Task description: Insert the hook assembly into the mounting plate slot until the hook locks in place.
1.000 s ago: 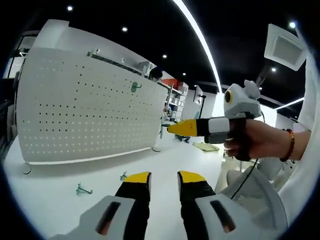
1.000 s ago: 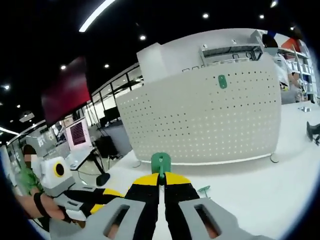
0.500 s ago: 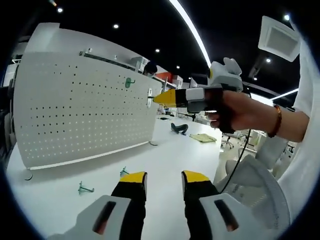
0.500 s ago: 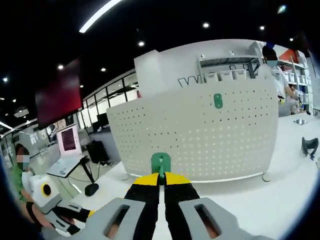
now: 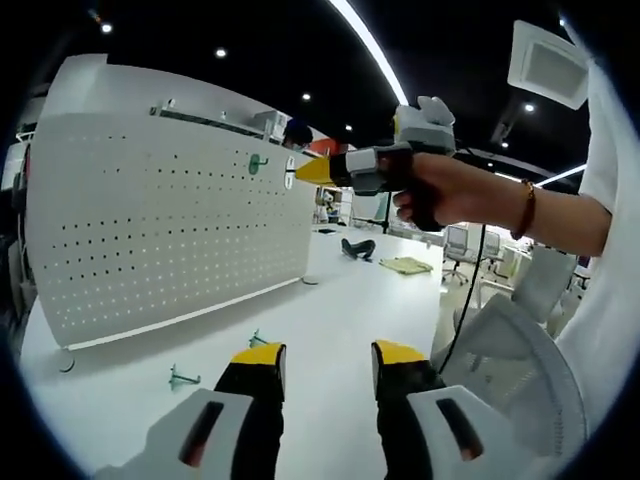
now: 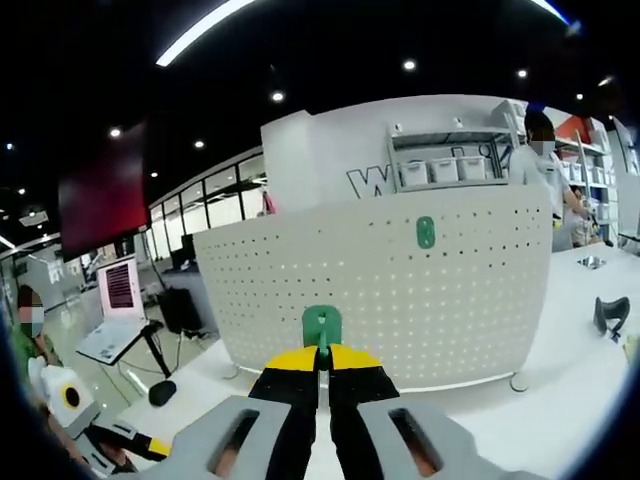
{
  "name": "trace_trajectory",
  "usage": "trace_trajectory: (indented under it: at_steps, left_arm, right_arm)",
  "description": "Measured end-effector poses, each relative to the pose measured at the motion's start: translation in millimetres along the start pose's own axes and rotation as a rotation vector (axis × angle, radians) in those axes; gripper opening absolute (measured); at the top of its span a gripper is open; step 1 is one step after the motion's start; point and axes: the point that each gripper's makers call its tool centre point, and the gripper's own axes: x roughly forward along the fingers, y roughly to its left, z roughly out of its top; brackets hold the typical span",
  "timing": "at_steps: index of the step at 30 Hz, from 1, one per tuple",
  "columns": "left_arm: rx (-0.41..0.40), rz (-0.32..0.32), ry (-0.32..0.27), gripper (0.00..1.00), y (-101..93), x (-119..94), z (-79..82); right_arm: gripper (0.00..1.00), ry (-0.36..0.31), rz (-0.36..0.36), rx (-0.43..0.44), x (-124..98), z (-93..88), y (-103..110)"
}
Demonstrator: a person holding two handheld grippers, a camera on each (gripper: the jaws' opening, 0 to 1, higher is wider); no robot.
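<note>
the right gripper (image 6: 322, 362) has its yellow-tipped jaws pressed together on the stem of a small green plastic hook assembly (image 6: 322, 326), whose flat plate stands up just beyond the jaw tips. straight ahead of it stands the white perforated mounting panel (image 6: 400, 290), upright on the white table (image 5: 330, 320), and the hook's long axis runs up and down, parallel to the panel face. a second green hook (image 6: 425, 232) already hangs high on the panel, above and to the right of the held one. the right gripper is clearly the nearer one to the panel. the left gripper (image 5: 322, 362) hangs low over the table with its jaws apart and holding nothing. the left gripper view gives the side look: the right gripper's tip (image 5: 312, 170) is close to the panel's upper right edge, beside the hung hook, and two loose green hooks (image 5: 182, 378) lie on the table below the panel. whether the plate already touches the panel i cannot tell.
</note>
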Motion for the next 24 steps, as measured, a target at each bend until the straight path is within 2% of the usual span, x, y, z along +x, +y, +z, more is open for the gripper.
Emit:
trace_trajectory:
  at_steps: [10,15,24]
  left_arm:
    - [0.017,-0.003,0.008,0.37,5.6,-3.6,1.1]
    - [0.009,-0.005,-0.015,0.37,8.5,-3.6,5.1]
    - [0.017,-0.007,-0.021,0.40,12.1,-2.1,5.1]
  right_arm:
    - [0.01,-0.020,-0.038,-0.026,13.3,12.3,-9.2]
    - [0.01,-0.023,-0.055,-0.040,19.6,17.7,-14.0]
    - [0.01,-0.044,-0.093,-0.052,30.0,28.6,-24.5]
